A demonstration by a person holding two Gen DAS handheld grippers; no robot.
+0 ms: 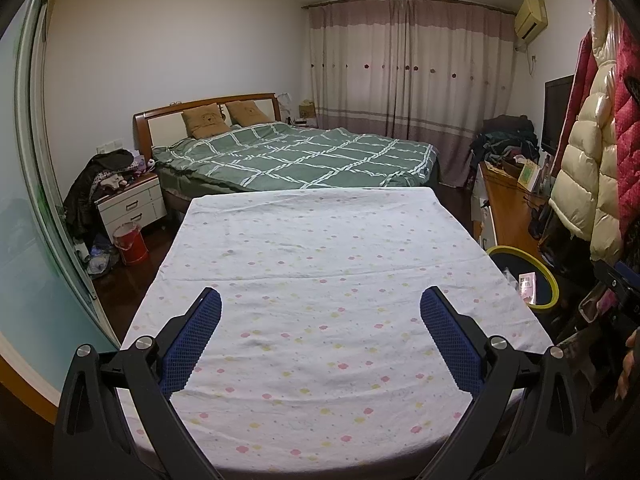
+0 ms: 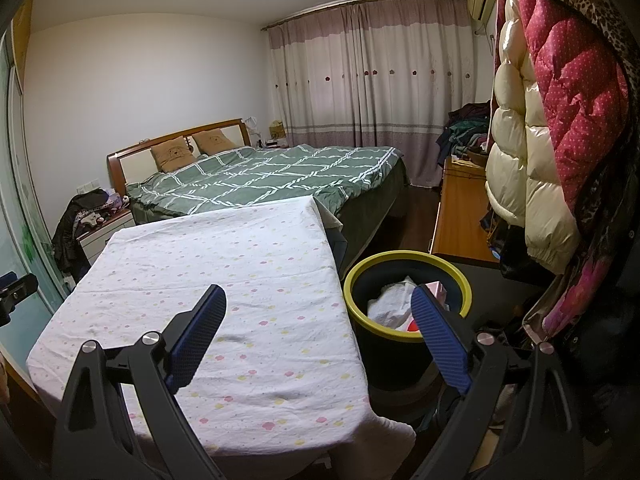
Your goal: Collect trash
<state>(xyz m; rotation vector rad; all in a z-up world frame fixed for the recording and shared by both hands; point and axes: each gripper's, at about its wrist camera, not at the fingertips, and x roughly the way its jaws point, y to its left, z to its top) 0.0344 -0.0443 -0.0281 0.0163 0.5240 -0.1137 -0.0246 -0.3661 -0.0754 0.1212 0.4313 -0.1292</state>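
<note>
A dark trash bin with a yellow-green rim (image 2: 406,258) stands on the floor right of the table; it also shows in the left wrist view (image 1: 550,280). Inside lie crumpled white paper (image 2: 390,304), a pink packet (image 2: 438,290) and something red (image 2: 412,325). My left gripper (image 1: 320,300) is open and empty above the table covered in a white flowered cloth (image 1: 304,248). My right gripper (image 2: 318,300) is open and empty, spanning the table's right edge (image 2: 336,264) and the bin. No trash shows on the cloth.
A bed with a green checked quilt (image 1: 296,152) lies behind the table. A nightstand (image 1: 132,200) and red bucket (image 1: 130,244) stand at the left. Hanging coats (image 2: 560,120) crowd the right, beside a wooden cabinet (image 2: 460,208). Curtains (image 1: 408,60) cover the far wall.
</note>
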